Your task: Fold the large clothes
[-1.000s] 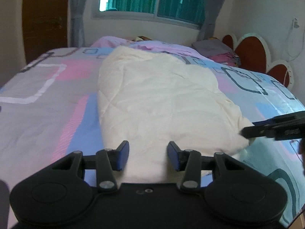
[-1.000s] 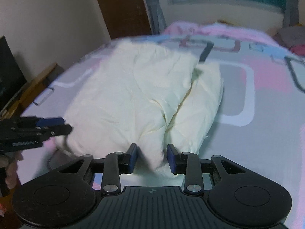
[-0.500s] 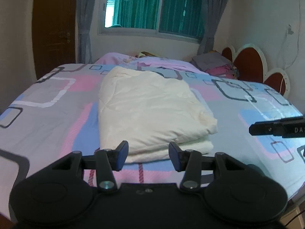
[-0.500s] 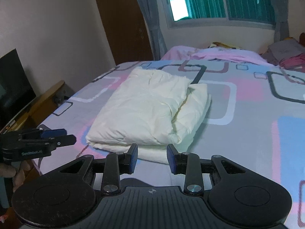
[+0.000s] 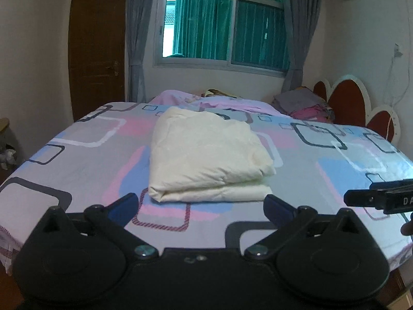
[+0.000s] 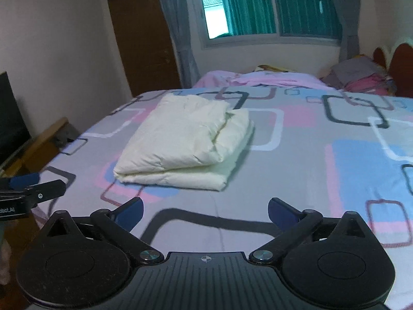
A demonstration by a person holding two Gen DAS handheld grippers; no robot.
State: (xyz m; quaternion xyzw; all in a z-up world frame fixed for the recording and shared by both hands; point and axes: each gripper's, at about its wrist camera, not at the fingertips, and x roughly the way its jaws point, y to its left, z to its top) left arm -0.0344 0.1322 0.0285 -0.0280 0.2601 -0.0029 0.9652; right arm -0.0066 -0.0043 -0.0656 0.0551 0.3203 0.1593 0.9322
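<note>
A cream-white garment [image 5: 206, 155] lies folded into a thick rectangle on the patterned bed [image 5: 77, 165], also seen as the cream garment [image 6: 185, 139] in the right wrist view. My left gripper [image 5: 200, 206] hovers over the bed's near edge, short of the fold; its jaws are opening wide with nothing between them. My right gripper [image 6: 206, 210] likewise hangs back from the garment, jaws opening, nothing held. Each gripper shows at the side of the other's view: the right one [image 5: 379, 199], the left one [image 6: 28, 188].
A pink blanket [image 5: 222, 100] and a pile of grey and pink clothes [image 5: 304, 106] lie at the bed's far end by the red headboard [image 5: 346, 98]. A window with green curtains [image 5: 222, 28], a brown door [image 5: 95, 51] and a wooden stand [image 6: 38, 144] border the bed.
Both grippers pulled back and up from the cream garment, which now lies farther off. Their jaws, narrowly set before, have spread wide. The garment rests as a folded stack.
</note>
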